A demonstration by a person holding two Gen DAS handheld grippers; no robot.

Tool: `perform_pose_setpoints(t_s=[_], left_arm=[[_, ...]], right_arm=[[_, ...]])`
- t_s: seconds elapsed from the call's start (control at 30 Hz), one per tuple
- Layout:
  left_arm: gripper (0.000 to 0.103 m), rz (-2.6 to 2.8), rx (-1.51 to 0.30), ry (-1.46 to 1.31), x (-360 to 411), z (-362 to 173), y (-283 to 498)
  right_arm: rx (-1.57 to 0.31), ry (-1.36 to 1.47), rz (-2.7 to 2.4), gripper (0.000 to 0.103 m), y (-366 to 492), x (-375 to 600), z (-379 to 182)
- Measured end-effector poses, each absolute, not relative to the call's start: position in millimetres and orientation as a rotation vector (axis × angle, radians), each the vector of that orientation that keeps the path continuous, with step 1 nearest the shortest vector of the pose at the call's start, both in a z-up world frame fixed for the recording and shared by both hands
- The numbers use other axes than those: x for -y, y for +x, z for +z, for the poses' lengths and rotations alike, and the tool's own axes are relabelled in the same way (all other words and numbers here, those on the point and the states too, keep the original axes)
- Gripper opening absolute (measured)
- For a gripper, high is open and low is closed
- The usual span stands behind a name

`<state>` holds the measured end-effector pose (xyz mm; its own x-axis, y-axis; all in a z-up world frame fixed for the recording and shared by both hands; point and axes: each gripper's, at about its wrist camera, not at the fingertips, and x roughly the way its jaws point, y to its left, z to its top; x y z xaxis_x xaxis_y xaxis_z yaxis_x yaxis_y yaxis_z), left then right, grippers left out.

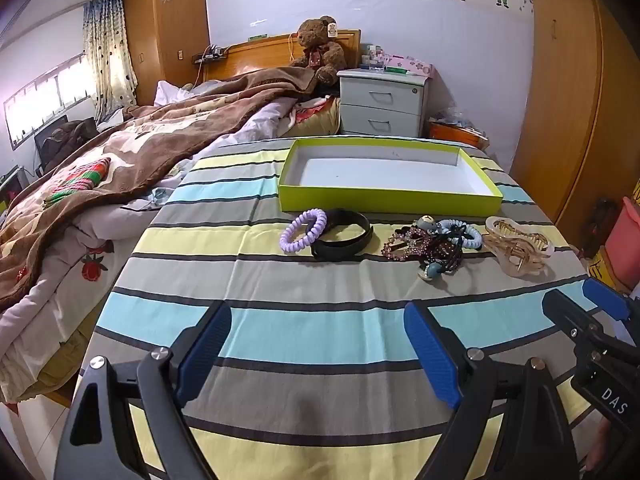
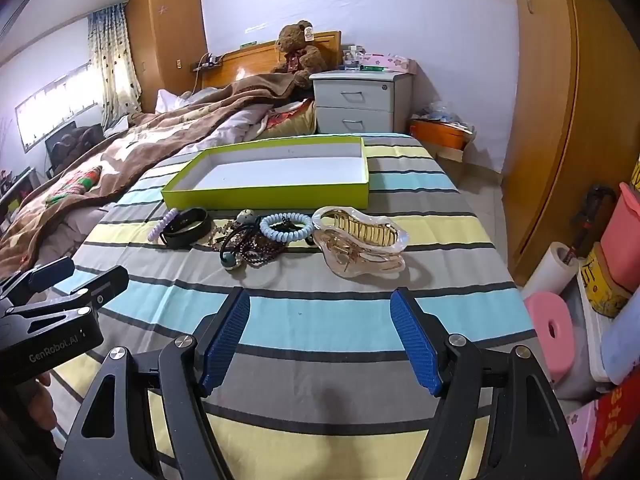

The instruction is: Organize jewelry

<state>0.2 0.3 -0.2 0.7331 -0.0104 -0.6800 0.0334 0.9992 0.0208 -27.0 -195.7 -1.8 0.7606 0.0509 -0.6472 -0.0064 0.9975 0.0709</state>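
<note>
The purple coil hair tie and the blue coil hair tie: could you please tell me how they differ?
The purple coil hair tie lies at the row's left end against the black band; the blue coil hair tie sits mid-row on the tangled pile. Purple looks thinner. Both are spiral rings, outside the green box.

Wide bare stretch of striped cloth (image 1: 320,320) on the table, lower half of both frames, nothing between either tool and the clutter row. Left tool (image 1: 320,352) and right tool (image 2: 320,340) both spread wide with nothing between the pads, well apart. Row mid-frame: purple coil tie (image 1: 302,230) touching black band (image 1: 344,236), tangled bead pile (image 1: 432,246), big clear claw clip (image 2: 360,244). Green tray (image 1: 384,196) just behind, low walls, open top. Rumpled brown blanket (image 1: 100,176) crowds frame left.
</note>
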Motion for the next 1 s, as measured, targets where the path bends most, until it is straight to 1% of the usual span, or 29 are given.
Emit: perform_pose_setpoints(t_s=[0.43,1.0], left_arm=[[0.090,-0.020,-0.745,0.038,-1.3,0.7,-2.5],[0.090,-0.011,-0.745,0.037,-3.9,-0.4,-3.9]], right_arm=[[-0.651,0.039,0.029,0.073,-31.2,192.8,1.8],[-0.663,0.037,0.031,0.073,-34.2,189.8,-0.4]])
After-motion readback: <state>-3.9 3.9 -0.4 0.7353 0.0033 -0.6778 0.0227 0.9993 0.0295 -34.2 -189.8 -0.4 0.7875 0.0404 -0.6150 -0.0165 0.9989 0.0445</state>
